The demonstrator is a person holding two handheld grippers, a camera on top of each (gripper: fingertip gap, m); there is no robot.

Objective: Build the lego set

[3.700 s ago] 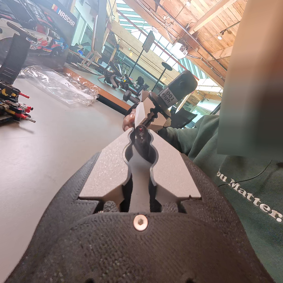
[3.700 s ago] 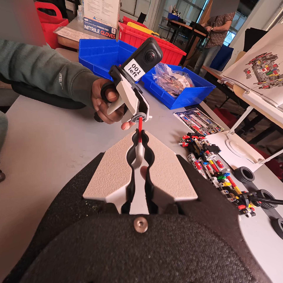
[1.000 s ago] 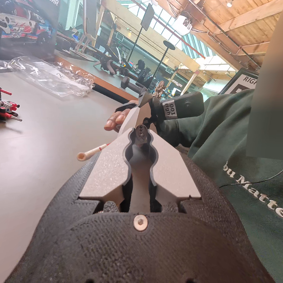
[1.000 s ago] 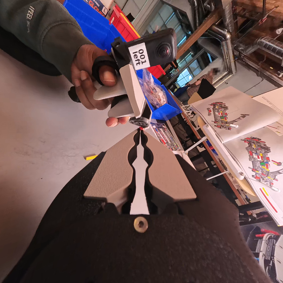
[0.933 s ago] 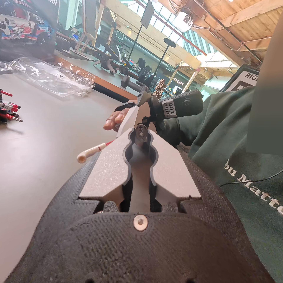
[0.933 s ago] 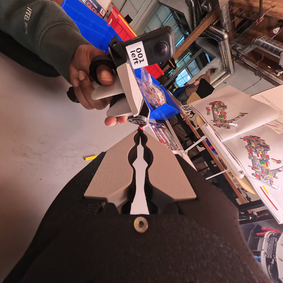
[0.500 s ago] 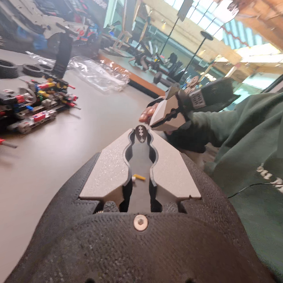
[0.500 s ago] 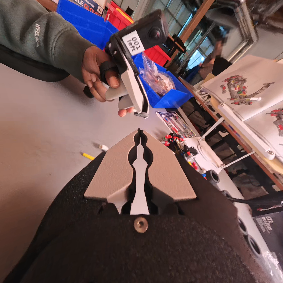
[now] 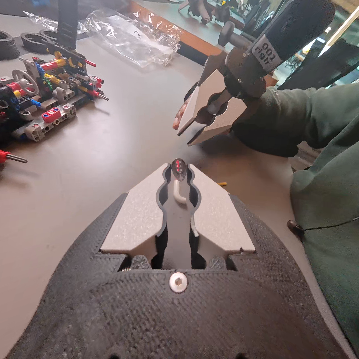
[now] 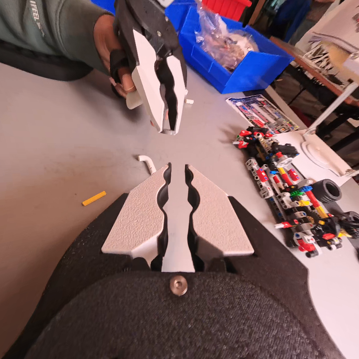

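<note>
My left gripper (image 9: 179, 167) is shut on a small dark grey round disc with holes (image 9: 179, 170) and holds it just above the grey table (image 9: 116, 155). The disc also shows at its fingertips in the right wrist view (image 10: 168, 132). A white bent tube (image 9: 178, 193) lies on the table under the left fingers, with a red bit at its far end. My right gripper (image 10: 177, 167) is open and empty, low over the table, with the tube (image 10: 146, 161) just left of its left fingertip. It shows open in the left wrist view (image 9: 189, 138), a short way beyond the disc.
A colourful brick-built chassis (image 10: 287, 194) lies at the right, with a black tyre (image 10: 328, 191) beside it. A yellow rod (image 10: 94, 198) lies at the left. A blue bin (image 10: 233, 64), a printed sheet (image 10: 262, 112) and a clear bag (image 9: 132, 37) are farther off. The grippers' ends are close to 4 centimeters from one another.
The tube with its red axle left the right gripper and now lies on the table. The right jaws have opened. Both grippers tipped down toward the table and drew apart; the left keeps the disc.
</note>
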